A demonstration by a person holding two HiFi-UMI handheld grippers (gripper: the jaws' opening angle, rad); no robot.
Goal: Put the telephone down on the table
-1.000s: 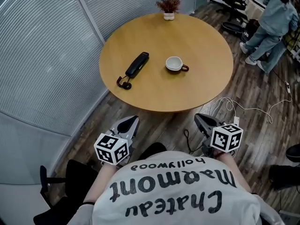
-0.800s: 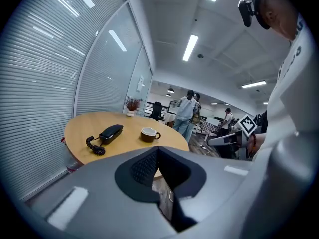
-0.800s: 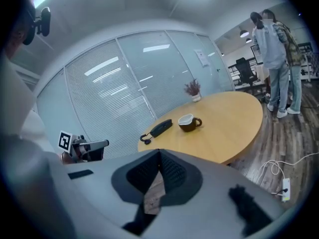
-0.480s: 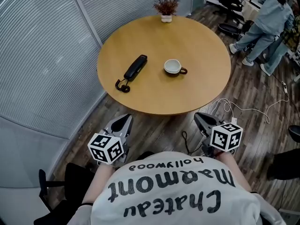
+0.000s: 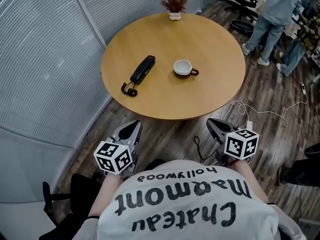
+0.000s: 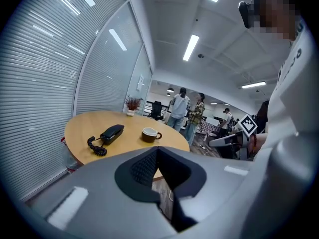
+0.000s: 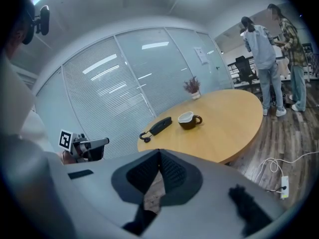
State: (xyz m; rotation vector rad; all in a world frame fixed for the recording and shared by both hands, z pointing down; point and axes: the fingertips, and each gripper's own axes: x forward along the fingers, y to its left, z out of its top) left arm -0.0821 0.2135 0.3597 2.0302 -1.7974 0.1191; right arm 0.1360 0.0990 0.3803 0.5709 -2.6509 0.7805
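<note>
Changes since the earlier frame: slight. The left hand-held gripper [image 5: 131,129] has edged a little leftward, and the standing people [image 5: 272,14] at far right have shifted. Telephone and cup keep their places. Left hand-held gripper: jaws closed, nothing between them, held off the near edge of the worktop [image 5: 200,99]. Telephone [image 5: 142,69]: lying flat on the left half of the worktop, far from both grippers, long axis running from near-left, where the coiled cord sits, to far-right. It lies ahead and slightly right of the left hand-held gripper, which is judged the nearer. Cup [image 5: 183,67]: just right of the telephone, apart from it. Right hand-held gripper [image 5: 216,125]: jaws closed, empty, likewise short of the near edge.
</note>
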